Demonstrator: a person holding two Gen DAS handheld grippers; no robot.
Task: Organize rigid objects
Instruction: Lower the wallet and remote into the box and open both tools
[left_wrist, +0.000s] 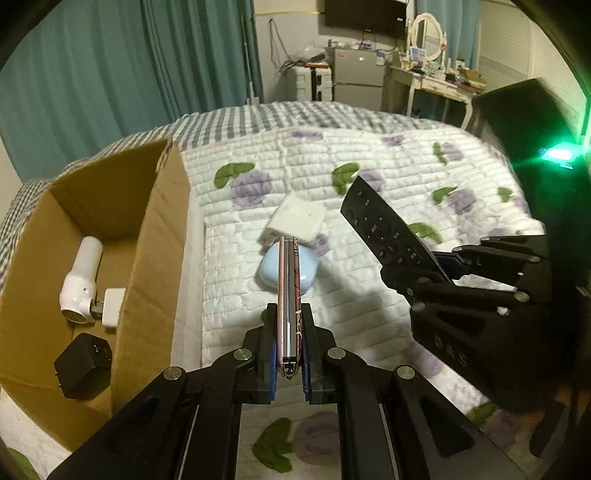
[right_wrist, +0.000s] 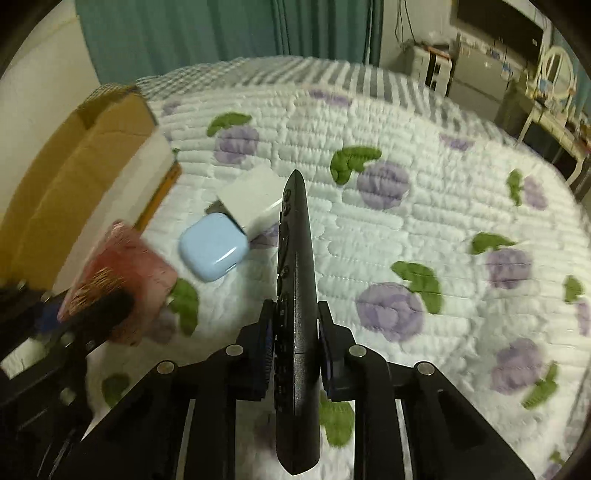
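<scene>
My left gripper (left_wrist: 289, 325) is shut on a pink phone (left_wrist: 288, 295) held on edge above the quilt; it shows blurred in the right wrist view (right_wrist: 122, 266). My right gripper (right_wrist: 295, 314) is shut on a black remote control (right_wrist: 295, 258), also in the left wrist view (left_wrist: 384, 225). A light blue case (right_wrist: 212, 245) and a white charger block (right_wrist: 251, 199) lie together on the quilt ahead of both grippers. A cardboard box (left_wrist: 155, 236) stands at the left, holding a white cylindrical device (left_wrist: 81, 280), a small white adapter (left_wrist: 112, 306) and a black adapter (left_wrist: 85, 365).
The bed is covered by a white quilt (right_wrist: 424, 229) with purple flowers. Teal curtains (left_wrist: 110, 74) hang behind. A small fridge (left_wrist: 356, 79), a white dressing table with mirror (left_wrist: 428, 66) and a dark device with a green light (left_wrist: 554, 155) stand beyond the bed.
</scene>
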